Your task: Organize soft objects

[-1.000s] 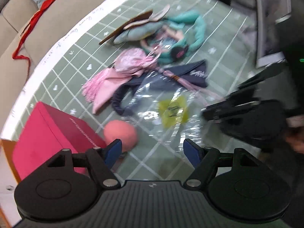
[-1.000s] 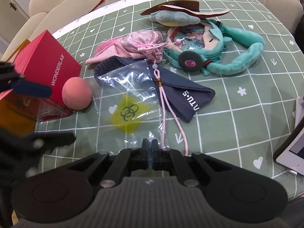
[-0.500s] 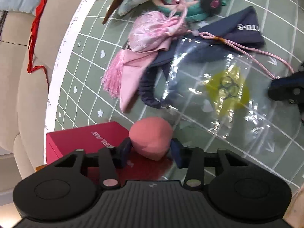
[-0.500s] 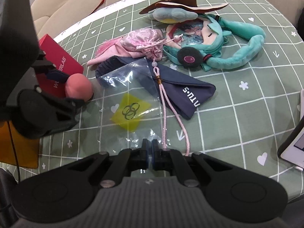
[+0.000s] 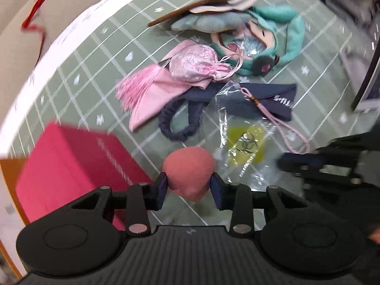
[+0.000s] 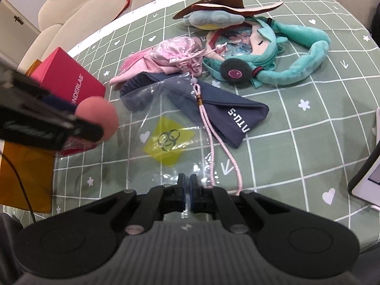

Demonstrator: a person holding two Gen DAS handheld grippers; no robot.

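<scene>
Pink ball (image 5: 188, 173) is squeezed between the left gripper (image 5: 188, 186), whose jaws have just been closing. Right gripper (image 6: 187, 193) pinches the bag (image 6: 166, 128) edge. Foam may squirt free if gripped off-centre.

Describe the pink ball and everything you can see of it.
The pink ball is a salmon-pink, matte, foam-like sphere with no markings. The left gripper is shut on it, its jaws having just closed in, blue pads pressing opposite sides. In the right wrist view it appears raised off the green checked tablecloth, in front of the red box and beside the clear plastic bag.
</scene>
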